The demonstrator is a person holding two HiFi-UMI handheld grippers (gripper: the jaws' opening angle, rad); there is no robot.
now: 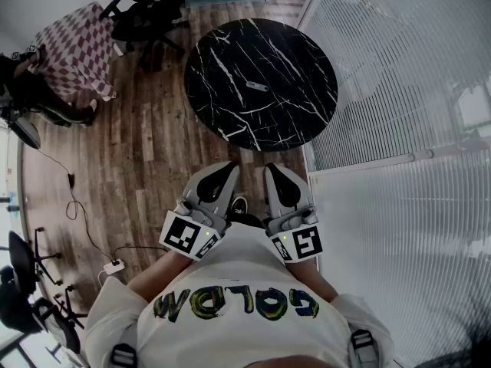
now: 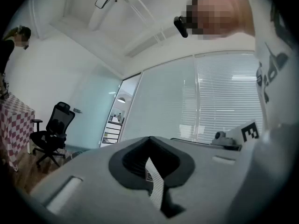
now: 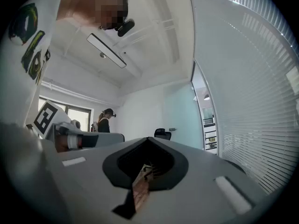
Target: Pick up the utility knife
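Note:
The utility knife (image 1: 257, 87) is a small grey bar lying near the middle of the round black marble table (image 1: 307, 60), far ahead of me in the head view. Both grippers are held close to my chest, well short of the table and pointing towards it. My left gripper (image 1: 226, 167) has its jaws together with nothing between them. My right gripper (image 1: 275, 169) is likewise shut and empty. In the left gripper view the left gripper (image 2: 152, 158) looks out level at a glass wall, and in the right gripper view the right gripper (image 3: 145, 169) faces the room; neither shows the knife.
A glass wall with blinds (image 1: 399, 90) runs along the right, close to the table. At the far left stand a checked-cloth table (image 1: 73, 48), a black office chair (image 1: 149, 10) and another person (image 1: 23, 83). A cable and adapter (image 1: 113, 267) lie on the wooden floor.

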